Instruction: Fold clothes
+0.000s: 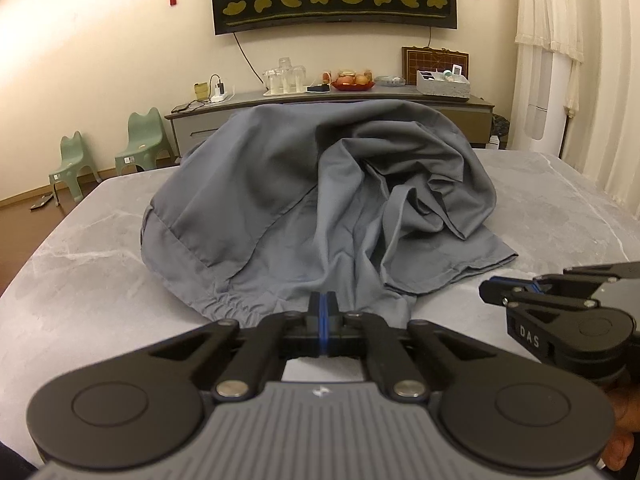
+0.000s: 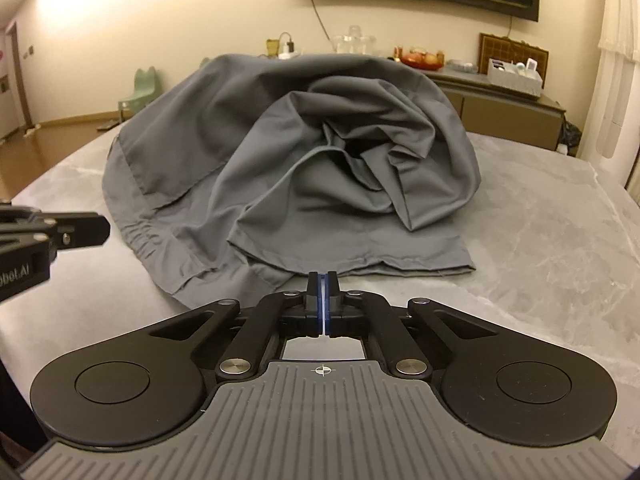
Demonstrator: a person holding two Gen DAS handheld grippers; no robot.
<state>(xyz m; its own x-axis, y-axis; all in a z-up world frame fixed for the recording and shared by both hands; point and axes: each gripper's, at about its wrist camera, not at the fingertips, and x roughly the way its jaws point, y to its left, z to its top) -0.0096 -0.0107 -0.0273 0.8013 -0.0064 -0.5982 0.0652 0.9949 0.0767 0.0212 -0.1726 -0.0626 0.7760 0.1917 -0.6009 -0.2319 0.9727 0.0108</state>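
A crumpled grey garment [image 1: 260,200] with an elastic waistband lies heaped on the grey marble-look table [image 1: 80,280]. My left gripper [image 1: 323,298] is shut, its tips right at the near edge of the cloth beside the gathered waistband; no cloth shows between the pads. From the right wrist view the garment [image 2: 280,152] shows its hem toward me. My right gripper [image 2: 323,278] is shut just in front of that hem, with a thin bare slit between the pads. Each gripper shows in the other's view: the right gripper [image 1: 486,292] at the right and the left gripper [image 2: 106,230] at the left, both low over the table.
Behind the table [image 2: 540,240] stands a grey sideboard [image 1: 400,100] with a fruit bowl [image 1: 353,82], glassware and a box. Two green child chairs [image 1: 140,140] stand on the floor at the left. A white curtain [image 1: 560,60] hangs at the right. A person's hand [image 1: 624,412] holds the right gripper.
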